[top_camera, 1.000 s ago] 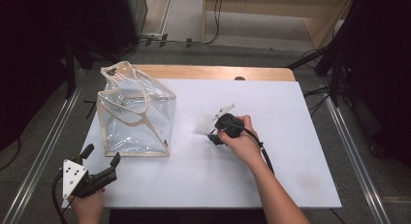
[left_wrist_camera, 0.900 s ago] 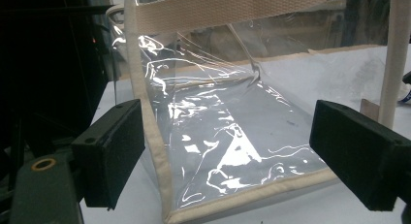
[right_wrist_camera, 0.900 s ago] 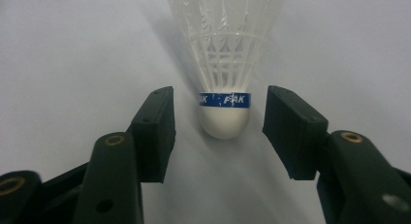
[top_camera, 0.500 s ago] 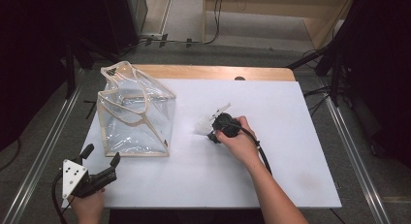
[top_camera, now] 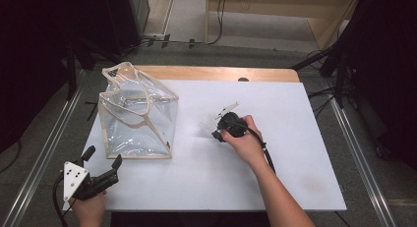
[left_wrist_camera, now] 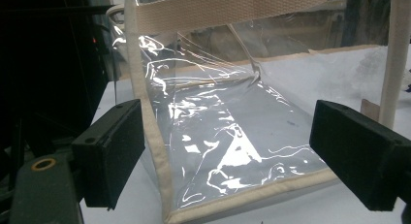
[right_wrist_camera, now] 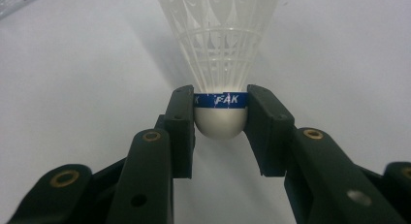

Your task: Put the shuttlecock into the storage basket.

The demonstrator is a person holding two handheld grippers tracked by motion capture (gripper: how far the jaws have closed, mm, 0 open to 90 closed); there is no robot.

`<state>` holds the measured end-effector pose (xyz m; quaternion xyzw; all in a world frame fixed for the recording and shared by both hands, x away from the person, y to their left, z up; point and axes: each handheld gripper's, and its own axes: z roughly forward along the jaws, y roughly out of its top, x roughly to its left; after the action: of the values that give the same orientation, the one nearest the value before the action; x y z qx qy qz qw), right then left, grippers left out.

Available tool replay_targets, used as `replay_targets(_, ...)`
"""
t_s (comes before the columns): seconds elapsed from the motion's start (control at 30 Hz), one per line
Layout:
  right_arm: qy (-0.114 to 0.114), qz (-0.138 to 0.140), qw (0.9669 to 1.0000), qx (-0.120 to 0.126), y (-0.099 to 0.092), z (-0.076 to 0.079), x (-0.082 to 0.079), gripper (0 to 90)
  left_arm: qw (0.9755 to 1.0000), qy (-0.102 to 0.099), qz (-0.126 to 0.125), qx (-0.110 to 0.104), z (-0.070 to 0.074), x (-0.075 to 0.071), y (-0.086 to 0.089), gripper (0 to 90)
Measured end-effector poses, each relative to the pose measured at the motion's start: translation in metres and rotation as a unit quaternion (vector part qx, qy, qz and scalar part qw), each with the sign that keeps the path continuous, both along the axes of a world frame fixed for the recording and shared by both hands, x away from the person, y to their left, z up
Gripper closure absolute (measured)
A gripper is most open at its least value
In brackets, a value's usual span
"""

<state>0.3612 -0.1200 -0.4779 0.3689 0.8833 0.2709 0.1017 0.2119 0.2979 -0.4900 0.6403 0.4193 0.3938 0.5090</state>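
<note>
Caught at the moment of the grab: right claw (right_wrist_camera: 220, 132) pinching a white shuttlecock (right_wrist_camera: 219, 49) by its rounded cork nose, both pads (right_wrist_camera: 180, 127) pressed against the blue band, jaws having just been closing around it. Shuttlecock lying on the white surface (top_camera: 295, 153), to the right of the clear plastic tote bag (top_camera: 135, 116) and well apart from it, skirt pointing toward the bag. Left claw (top_camera: 101, 160) spread wide and holding nothing, parked just in front of the bag's near lower corner, with the cream-trimmed wall framed between its jaws in the left gripper view. Pickup step judged as good as done, lift not yet begun. Next move likely to call for raising the shuttlecock clear of the surface, carrying it over to the bag's open top and dropping it in, possibly with the left claw steadying the floppy rim or strap (left_wrist_camera: 228, 8) so the mouth stays open.
</note>
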Motion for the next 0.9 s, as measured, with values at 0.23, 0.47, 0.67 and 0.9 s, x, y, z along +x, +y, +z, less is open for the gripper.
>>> replay_targets(0.23, -0.005, 0.002, 0.9999, 0.011, 0.002, 0.006, -0.001, 62.3, 1.0000, 0.000, 0.000, 0.000, 0.000, 0.000, 0.000, 13.3)
replay_targets(0.47, -0.013, 0.006, 0.9996, 0.023, 0.005, 0.014, 0.000, 62.3, 1.0000, 0.000, 0.000, 0.000, 0.000, 0.000, 0.000, 13.2)
replay_targets(0.67, -0.017, 0.007, 0.9993, 0.034, 0.006, 0.022, 0.001, 62.3, 1.0000, 0.000, -0.001, -0.001, 0.000, 0.000, 0.001, 13.3)
replay_targets(0.9, -0.023, 0.006, 0.9985, 0.050, 0.007, 0.029, 0.002, 62.3, 1.0000, 0.000, -0.001, -0.001, 0.000, 0.000, 0.001, 13.3)
